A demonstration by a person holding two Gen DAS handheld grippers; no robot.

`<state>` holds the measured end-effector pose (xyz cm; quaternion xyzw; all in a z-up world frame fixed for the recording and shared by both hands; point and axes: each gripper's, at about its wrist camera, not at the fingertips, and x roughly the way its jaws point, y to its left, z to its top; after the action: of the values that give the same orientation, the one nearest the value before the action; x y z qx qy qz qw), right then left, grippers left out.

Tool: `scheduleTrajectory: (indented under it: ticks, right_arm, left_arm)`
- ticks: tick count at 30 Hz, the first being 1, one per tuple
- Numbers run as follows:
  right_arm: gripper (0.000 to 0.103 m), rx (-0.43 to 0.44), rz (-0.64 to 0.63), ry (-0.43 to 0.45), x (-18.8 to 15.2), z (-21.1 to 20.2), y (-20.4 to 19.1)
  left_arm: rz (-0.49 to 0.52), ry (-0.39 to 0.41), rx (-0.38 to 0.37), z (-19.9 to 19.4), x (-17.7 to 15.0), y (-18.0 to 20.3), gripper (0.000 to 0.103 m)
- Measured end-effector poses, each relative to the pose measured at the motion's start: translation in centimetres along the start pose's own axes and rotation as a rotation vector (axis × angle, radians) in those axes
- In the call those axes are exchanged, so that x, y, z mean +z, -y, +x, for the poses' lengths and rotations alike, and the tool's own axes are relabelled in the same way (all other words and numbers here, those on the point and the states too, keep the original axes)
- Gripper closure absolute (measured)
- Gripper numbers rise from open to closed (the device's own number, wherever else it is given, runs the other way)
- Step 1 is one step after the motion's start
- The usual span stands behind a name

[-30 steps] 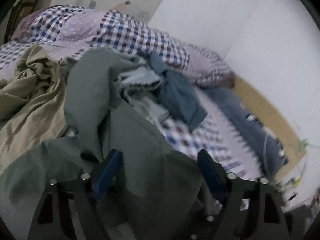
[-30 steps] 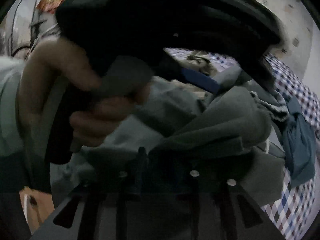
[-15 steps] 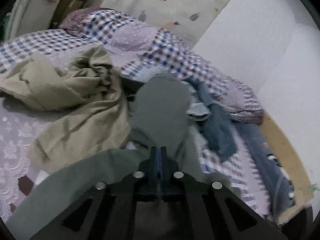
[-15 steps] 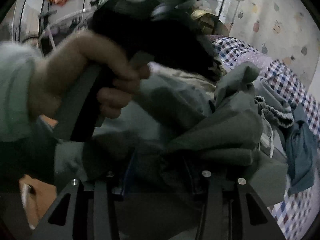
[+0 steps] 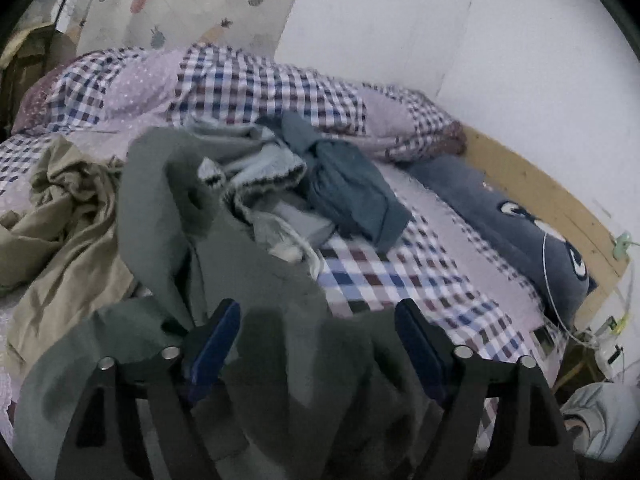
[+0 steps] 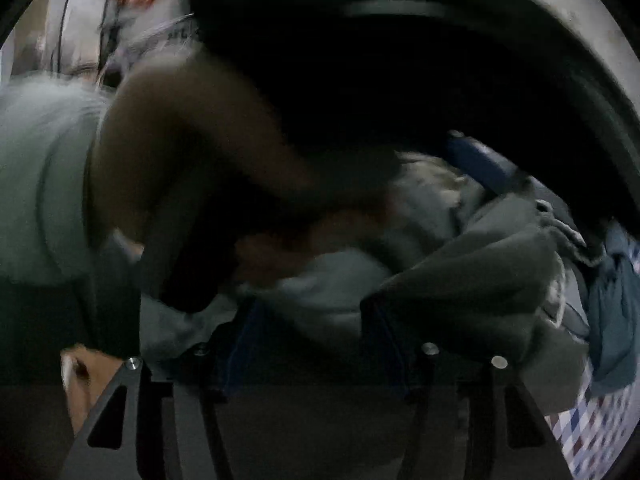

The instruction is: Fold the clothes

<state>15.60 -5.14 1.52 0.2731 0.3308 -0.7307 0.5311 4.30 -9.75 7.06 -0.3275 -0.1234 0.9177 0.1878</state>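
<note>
While grey-green garment drapes over bed, left gripper stands wide, cloth bunched between blue pads, unclamped. Garment long axis runs from lower centre toward upper left of left view. Right gripper: narrow gap, grip on cloth unclear, view blurred; left nearer.

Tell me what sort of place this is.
Most likely a bedroom: clothes are heaped on a bed with a checked quilt, a dark blue pillow lies beside the wooden bed frame.
</note>
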Motion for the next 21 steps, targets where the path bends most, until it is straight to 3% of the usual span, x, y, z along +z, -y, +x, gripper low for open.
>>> scheduleTrajectory:
  ticks: [1,2,4,8,14,21]
  right_arm:
    - [0.044,0.015,-0.018,-0.010,0.0,0.2,-0.6]
    - [0.044,0.032,-0.034,-0.018,0.1,0.4,-1.1]
    - [0.044,0.052,-0.063,-0.028,0.2,0.6,-2.0]
    - [0.044,0.053,-0.085,-0.037,0.5,0.7,-2.6]
    - [0.044,0.071,0.030,0.021,0.4,-1.3,0.5]
    - [0.043,0.065,0.281,0.183,-1.5,-7.1,7.9]
  left_arm:
    - [-0.005,-0.015,0.009,0.3,0.0,-0.1,0.044]
    - [-0.011,-0.031,0.023,0.6,-0.1,-0.1,0.070]
    - [-0.031,-0.060,0.061,1.2,-0.2,-0.6,0.092]
    - [-0.102,-0.017,0.038,0.3,-0.2,-2.2,0.097]
    - [-0.329,0.268,0.000,-5.4,0.8,-7.2,0.097]
    - [-0.655,0.564,0.083,-13.3,-1.3,-16.8,0.098]
